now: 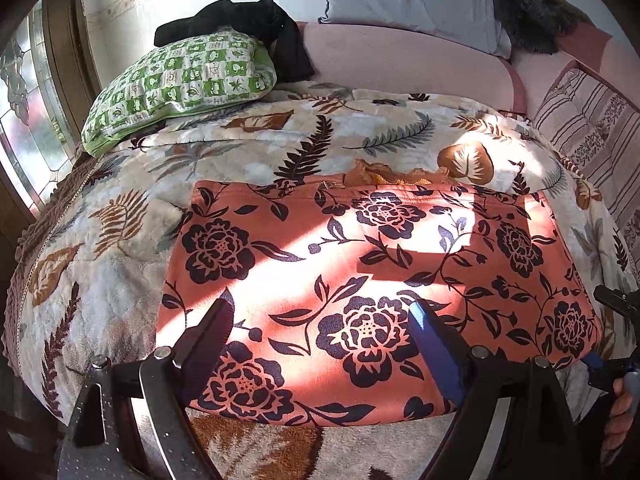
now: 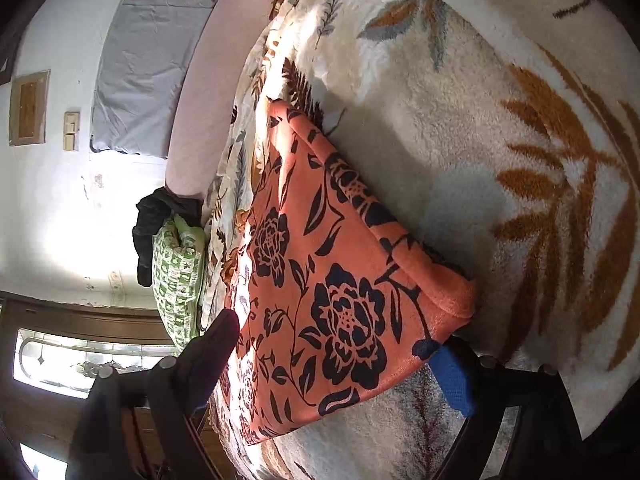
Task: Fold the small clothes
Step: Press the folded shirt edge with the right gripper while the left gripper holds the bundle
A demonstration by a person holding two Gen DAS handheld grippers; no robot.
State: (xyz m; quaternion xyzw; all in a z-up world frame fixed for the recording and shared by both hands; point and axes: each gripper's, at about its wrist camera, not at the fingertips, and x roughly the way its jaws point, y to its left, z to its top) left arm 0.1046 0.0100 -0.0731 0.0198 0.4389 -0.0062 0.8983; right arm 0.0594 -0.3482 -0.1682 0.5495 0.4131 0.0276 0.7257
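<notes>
An orange garment with dark flower print (image 1: 376,280) lies folded flat on the leaf-patterned blanket (image 1: 120,216). My left gripper (image 1: 320,320) is open, its fingers (image 1: 212,332) spread over the garment's near edge, holding nothing. In the right wrist view the same garment (image 2: 340,280) shows from its right end, with a rounded fold at the corner. My right gripper (image 2: 340,344) is open, one finger above the cloth and the blue-padded finger (image 2: 452,376) under the corner. The right gripper also shows at the right edge of the left wrist view (image 1: 616,332).
A green checked pillow (image 1: 180,84) with a black garment (image 1: 248,24) on it lies at the back left. A grey pillow (image 1: 408,0) and pink bolster (image 1: 400,64) line the headboard. A striped cushion (image 1: 588,132) is on the right. A window (image 1: 24,112) is at left.
</notes>
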